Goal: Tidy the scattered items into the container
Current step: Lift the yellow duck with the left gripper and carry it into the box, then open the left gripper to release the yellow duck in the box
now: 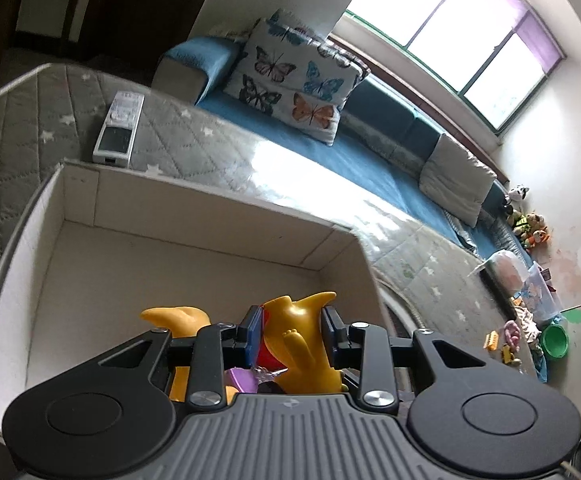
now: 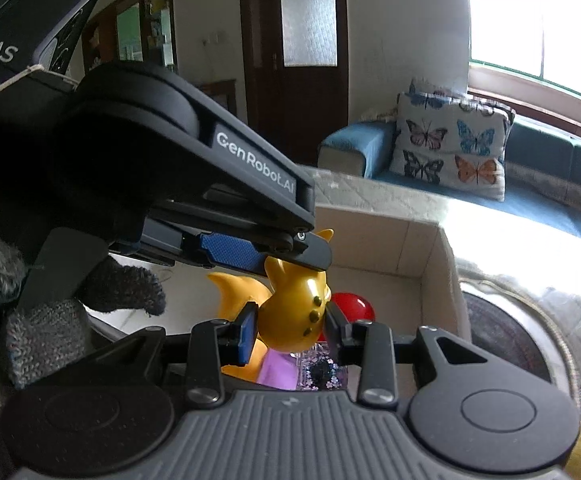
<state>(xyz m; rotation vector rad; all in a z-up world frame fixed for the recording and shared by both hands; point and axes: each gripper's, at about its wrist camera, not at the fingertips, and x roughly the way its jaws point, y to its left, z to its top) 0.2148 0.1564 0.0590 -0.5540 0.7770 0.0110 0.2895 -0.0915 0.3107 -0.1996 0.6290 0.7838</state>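
the left tongs (image 1: 290, 330) are clamped on a yellow toy figure (image 1: 304, 344), with the blue pads (image 1: 252, 334) pressing on its two sides. the figure hangs over the near end of a white cardboard box (image 1: 194, 216), which stands on a grey quilted mattress (image 1: 22, 128) with white stars. below the figure, inside the box, lie a second yellow toy (image 1: 172, 318), a red piece (image 1: 265, 354) and a purple piece (image 1: 242, 380). the far part of the box floor is bare. a white remote control (image 1: 116, 128) lies on the mattress just beyond the far left corner of the box. farther back is a blue sofa (image 1: 330, 148) with a butterfly cushion (image 1: 290, 80) leaning against its back, under a bright window (image 1: 462, 32). at the far right there is a small heap of plush toys (image 1: 526, 220) and other coloured things on the floor.

in the right wrist view, a hand in a grey knitted glove (image 2: 30, 320) holds the left tool at the left side. the right tongs (image 2: 290, 330) are also closed on the same yellow figure (image 2: 294, 312), from below, so both tongs grip it at once. a red ball (image 2: 352, 306) lies just behind it, and a purple piece (image 2: 278, 372) and a clear piece with dark glitter (image 2: 322, 372) lie under it. the box wall (image 2: 390, 240) stands behind them. the same cushion (image 2: 450, 148) lies on the sofa at the right.
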